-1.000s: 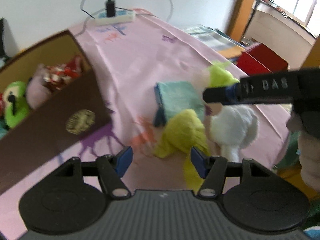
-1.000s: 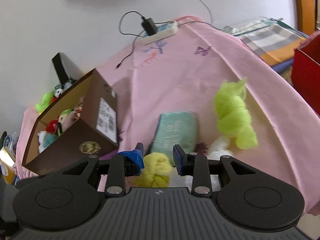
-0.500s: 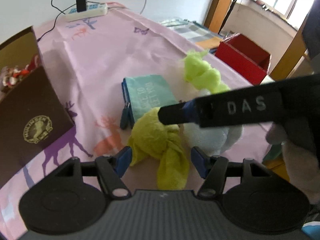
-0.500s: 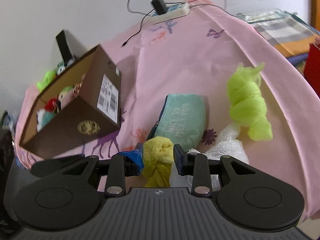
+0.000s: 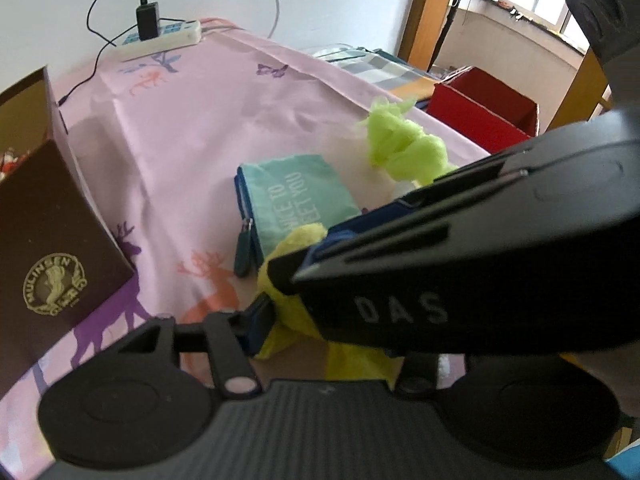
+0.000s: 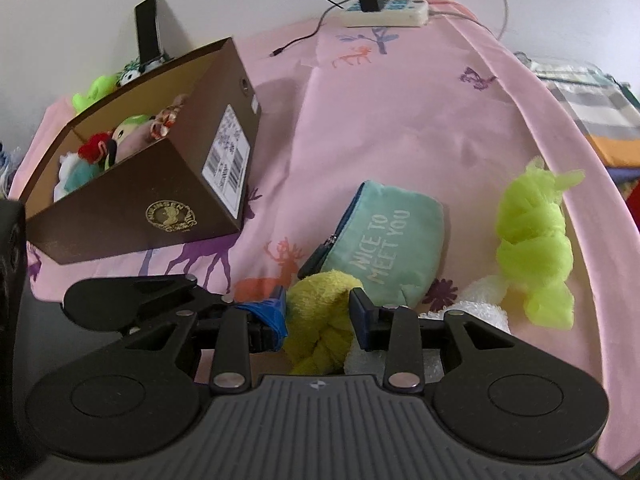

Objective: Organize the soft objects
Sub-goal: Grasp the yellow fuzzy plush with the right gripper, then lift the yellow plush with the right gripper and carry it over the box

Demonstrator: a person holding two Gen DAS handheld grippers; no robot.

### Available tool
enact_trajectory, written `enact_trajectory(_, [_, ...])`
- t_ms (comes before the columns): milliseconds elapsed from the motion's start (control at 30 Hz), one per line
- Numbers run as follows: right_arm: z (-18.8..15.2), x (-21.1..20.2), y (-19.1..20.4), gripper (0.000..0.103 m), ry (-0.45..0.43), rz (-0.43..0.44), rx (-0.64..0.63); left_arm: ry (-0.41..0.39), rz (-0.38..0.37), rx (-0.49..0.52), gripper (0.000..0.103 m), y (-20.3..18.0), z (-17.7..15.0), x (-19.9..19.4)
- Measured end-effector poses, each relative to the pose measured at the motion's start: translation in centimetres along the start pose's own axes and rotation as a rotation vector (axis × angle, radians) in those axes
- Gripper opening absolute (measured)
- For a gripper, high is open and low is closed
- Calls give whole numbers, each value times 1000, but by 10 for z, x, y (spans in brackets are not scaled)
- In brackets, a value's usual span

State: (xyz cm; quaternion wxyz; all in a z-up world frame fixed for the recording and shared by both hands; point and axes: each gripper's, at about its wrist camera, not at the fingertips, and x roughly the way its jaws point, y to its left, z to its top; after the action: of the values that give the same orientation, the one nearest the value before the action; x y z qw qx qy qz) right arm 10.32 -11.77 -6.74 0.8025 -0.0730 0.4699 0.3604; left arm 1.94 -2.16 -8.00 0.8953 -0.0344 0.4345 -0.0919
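Note:
A yellow knotted cloth [image 6: 320, 312] lies on the pink tablecloth [image 6: 400, 120], near the front. My right gripper [image 6: 320, 312] straddles its knot; the cloth fills the gap and the pads touch it without a clear squeeze. In the left wrist view the right gripper [image 5: 304, 256] crosses in front and hides my left gripper's [image 5: 324, 336] right finger. The left jaws are closing with the yellow cloth [image 5: 288, 312] between them, and the left pad [image 5: 260, 320] is just at its edge. A teal pouch [image 6: 384, 240], a lime knotted cloth [image 6: 532, 240] and a white fluffy item [image 6: 484, 300] lie beyond.
A brown cardboard box [image 6: 132, 216] holding several plush toys stands at the left. A power strip [image 6: 384, 12] with cables sits at the table's far end. A red box [image 5: 480, 116] stands past the right edge. Bare tablecloth lies between the box and the pouch.
The right gripper has swung down and left onto the yellow cloth, now filling the left view. The left gripper's fingers have come closer together around the same cloth.

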Motion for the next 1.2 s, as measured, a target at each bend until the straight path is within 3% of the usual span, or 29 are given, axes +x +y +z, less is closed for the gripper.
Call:
enact_trajectory(133, [-1,-3,7,15,-13,18,-22,-37,-4,-14,38,5,3,-11])
enact_trajectory(433, [9,-16,26,15,-90,75,-24,-125,16,-31,38,19,6,-50])
enact_trajectory(933, [44,-51,74,15,-330,176,-108,-344,131,-29,38,46,22,-130])
enact_trajectory(1200, [74,-40,96,15,-374,213,-121,-380,179,-24,38,83,39,-145])
